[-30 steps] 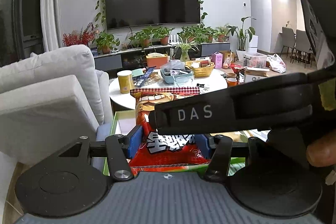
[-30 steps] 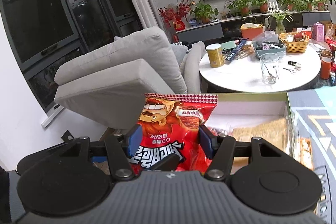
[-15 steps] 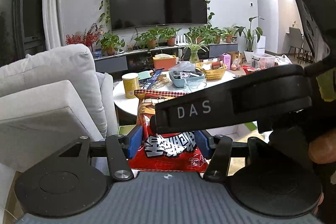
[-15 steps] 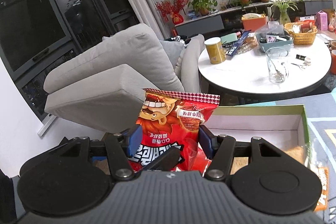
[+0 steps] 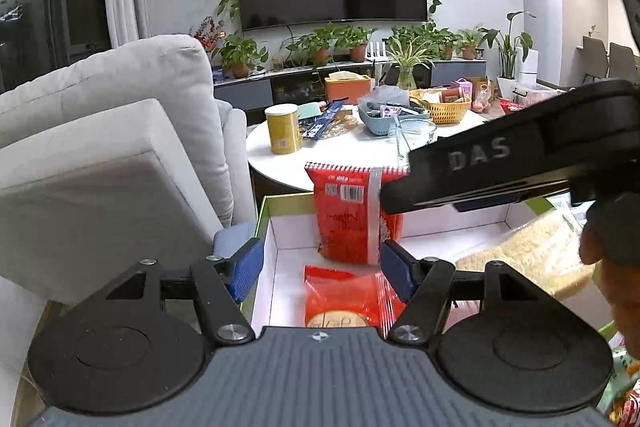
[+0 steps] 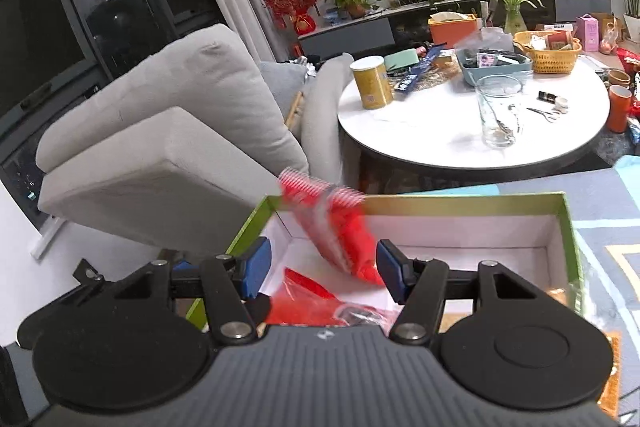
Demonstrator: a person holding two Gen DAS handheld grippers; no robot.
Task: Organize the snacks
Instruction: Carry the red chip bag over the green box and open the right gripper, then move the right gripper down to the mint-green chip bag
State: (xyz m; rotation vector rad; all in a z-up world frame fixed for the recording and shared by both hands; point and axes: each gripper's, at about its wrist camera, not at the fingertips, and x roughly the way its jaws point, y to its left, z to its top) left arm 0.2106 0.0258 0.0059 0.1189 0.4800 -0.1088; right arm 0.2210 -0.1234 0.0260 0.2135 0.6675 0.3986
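Right wrist view: blurred red snack bag inside green-rimmed box.

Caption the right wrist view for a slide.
Open right tongs over the green-rimmed box as a blurred red snack bag tips inside.

A glossy red foil snack bag stood in a matt white-lined cardboard box. Beside the box, a grey sofa looked like soft woven cloth. Beyond the box, the round table was smooth, shiny white.
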